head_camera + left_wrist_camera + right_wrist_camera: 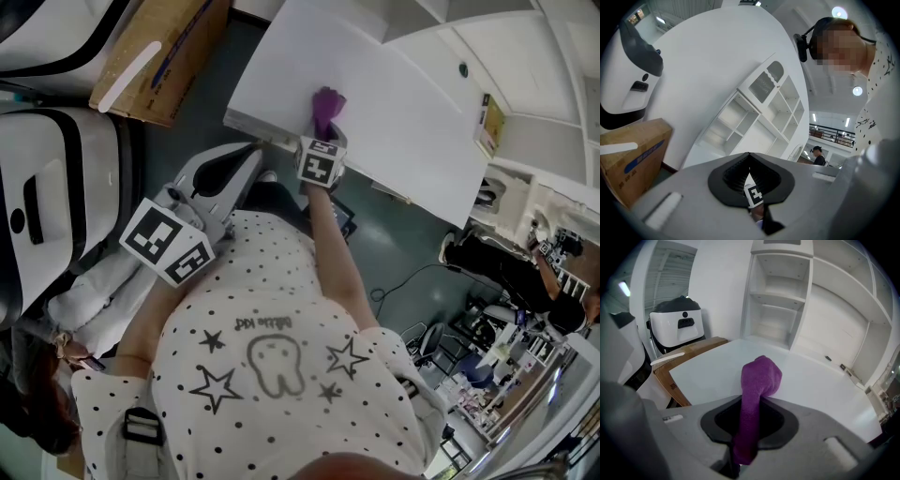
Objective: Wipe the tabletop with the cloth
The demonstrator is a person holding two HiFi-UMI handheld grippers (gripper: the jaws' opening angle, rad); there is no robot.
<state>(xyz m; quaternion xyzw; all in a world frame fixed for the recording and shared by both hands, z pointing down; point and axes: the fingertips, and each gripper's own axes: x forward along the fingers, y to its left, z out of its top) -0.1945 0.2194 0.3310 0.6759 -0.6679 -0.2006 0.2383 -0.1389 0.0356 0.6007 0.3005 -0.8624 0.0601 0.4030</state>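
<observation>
A purple cloth [325, 105] [761, 377] hangs bunched from my right gripper [323, 131] [757, 398], which is shut on it. The cloth's rounded end rests on the white tabletop [403, 103] [815, 380] near its front edge. My left gripper [246, 155] [749, 157] is held off the table, close to the person's body and below the table's near corner. Its jaws meet at the tips with nothing between them. Through the narrow slit between them, the left gripper view shows the right gripper's marker cube [753, 196].
A cardboard box [159, 52] [677, 363] stands on the floor left of the table, beside a white-and-black machine [56, 178] [677, 326]. White shelves [783, 296] rise behind the table. A small dark object [463, 69] lies at the far side. A cable [403, 281] lies on the floor.
</observation>
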